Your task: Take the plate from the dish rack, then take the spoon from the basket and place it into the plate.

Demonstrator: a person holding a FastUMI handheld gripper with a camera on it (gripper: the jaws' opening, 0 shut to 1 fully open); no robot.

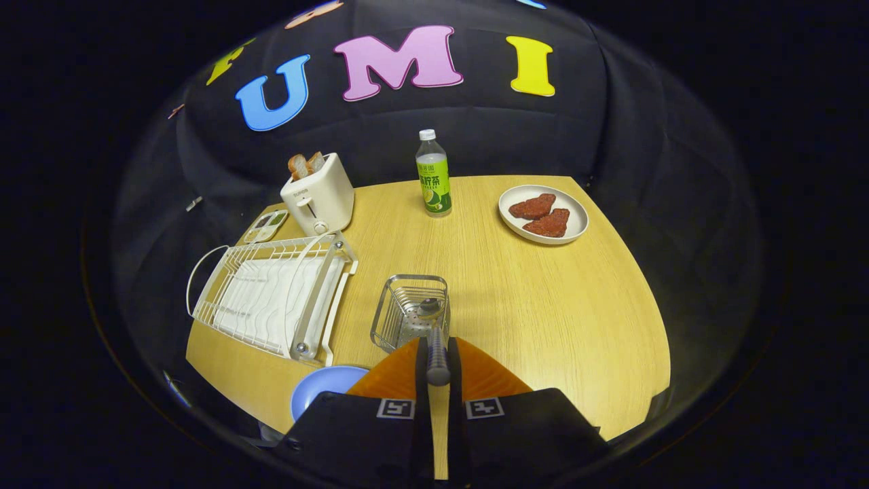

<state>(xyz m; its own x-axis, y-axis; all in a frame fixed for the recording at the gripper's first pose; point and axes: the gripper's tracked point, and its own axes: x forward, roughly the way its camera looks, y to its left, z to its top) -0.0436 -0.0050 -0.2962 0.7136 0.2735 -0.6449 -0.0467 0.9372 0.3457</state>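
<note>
We look from the one camera we have, riding on the gripper [438, 353] and facing forward along its two fingers, which close on the spoon [434, 339] handle right under the lens. We sit above the near edge of the wooden table [543, 305], tilted down and toward the booth's back wall. Taking the wire basket [411, 312] as our landmark, it lies just ahead of the fingertips, very near us. The dish rack [271, 299] is to its left, the blue plate [322, 387] nearer us and left, and the bottle [433, 175] well beyond it near the far edge.
</note>
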